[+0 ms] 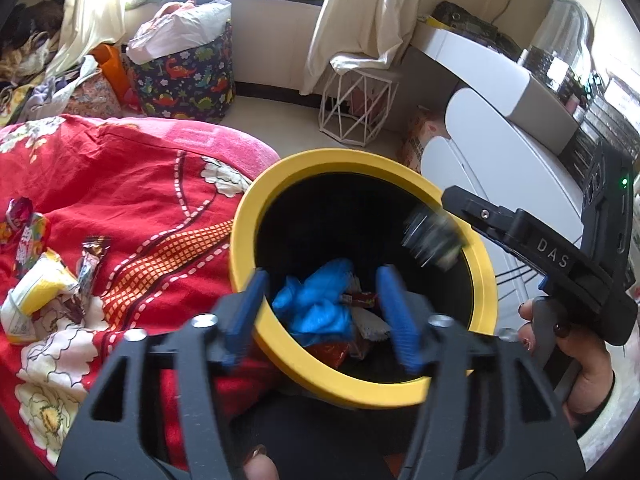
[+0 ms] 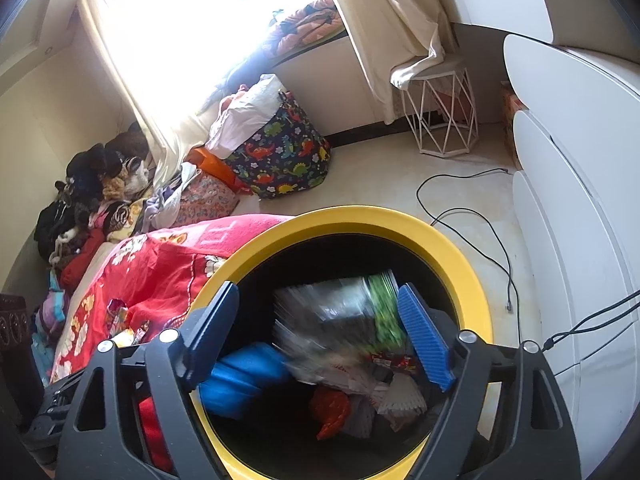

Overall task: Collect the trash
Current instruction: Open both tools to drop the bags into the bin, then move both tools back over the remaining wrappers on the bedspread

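Two wrist views look down into a round black bin with a broad yellow plastic rim (image 1: 486, 276), which fills the lower centre of both frames and stands against a bed under a red floral quilt (image 1: 132, 200). The left gripper (image 1: 320, 312), black with ribbed blue pads, sits at the bottom centre of its view with its jaws spread apart over the near rim; nothing lies between them. Through the gap, a crumpled bright blue plastic glove (image 1: 316, 304) and red and white wrappers rest at the bin's bottom.

The right gripper (image 2: 320, 332) likewise stands released, jaws wide, above the bin mouth. Between its pads, a silver and green foil snack packet (image 2: 344, 320) is smeared by motion blur and appears to be dropping free; whether it touches the right-hand pad cannot be told. In the left view the same packet is a blurred patch at the right side of the bin mouth, just below the tip of the right gripper, whose handle a hand (image 1: 576, 360) holds at the lower right edge.

The trash still to collect lies at the far left of the left view: a yellow and white crumpled packet (image 1: 36, 300), a slim dark brown foil wrapper (image 1: 90, 272) and a small colourful sweet wrapper (image 1: 24, 224) on the quilt. They lie to the left of the left gripper, well apart from it, so that hand seems the nearer one. The brown wrapper's long axis runs nearly upright in the frame, its top leaning slightly right; the yellow packet's runs from lower left to upper right
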Demonstrator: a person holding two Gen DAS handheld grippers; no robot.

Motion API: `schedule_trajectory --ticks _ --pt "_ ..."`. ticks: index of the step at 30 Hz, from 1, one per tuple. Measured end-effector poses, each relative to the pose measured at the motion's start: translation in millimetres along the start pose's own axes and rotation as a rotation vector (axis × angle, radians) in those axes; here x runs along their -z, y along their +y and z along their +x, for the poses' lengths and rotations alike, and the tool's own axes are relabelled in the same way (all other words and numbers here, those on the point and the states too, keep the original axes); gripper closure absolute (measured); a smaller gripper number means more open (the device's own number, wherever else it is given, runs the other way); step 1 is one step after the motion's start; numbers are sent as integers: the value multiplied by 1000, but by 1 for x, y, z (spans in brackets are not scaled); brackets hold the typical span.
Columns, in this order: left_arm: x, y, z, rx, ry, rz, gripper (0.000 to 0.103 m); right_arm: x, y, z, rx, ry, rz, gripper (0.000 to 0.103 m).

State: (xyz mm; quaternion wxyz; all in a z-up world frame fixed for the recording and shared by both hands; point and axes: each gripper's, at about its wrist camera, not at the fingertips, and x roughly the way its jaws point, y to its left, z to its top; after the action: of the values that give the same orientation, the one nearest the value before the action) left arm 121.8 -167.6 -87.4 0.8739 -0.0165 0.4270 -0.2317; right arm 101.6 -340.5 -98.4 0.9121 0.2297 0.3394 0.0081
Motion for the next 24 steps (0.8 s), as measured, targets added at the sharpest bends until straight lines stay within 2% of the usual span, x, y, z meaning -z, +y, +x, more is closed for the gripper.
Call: schedule_trajectory --ticks 1,3,5,10,24 --pt "0 2 -3 -1 -8 -7 35 0 0 0 1 -2 3 21" --pt "0 5 -9 -4 -31 -20 18 0 0 -1 4 -4 4 20" --pt "0 7 -15 -9 -53 -29 11 -1 0 -2 3 -4 0 19" --pt "0 9 -29 -51 -97 -21 11 -2 7 -6 0 -13 -16 17" --pt "-5 28 -64 -101 -202 -60 11 -4 35 -15 -32 -29 -81 16"
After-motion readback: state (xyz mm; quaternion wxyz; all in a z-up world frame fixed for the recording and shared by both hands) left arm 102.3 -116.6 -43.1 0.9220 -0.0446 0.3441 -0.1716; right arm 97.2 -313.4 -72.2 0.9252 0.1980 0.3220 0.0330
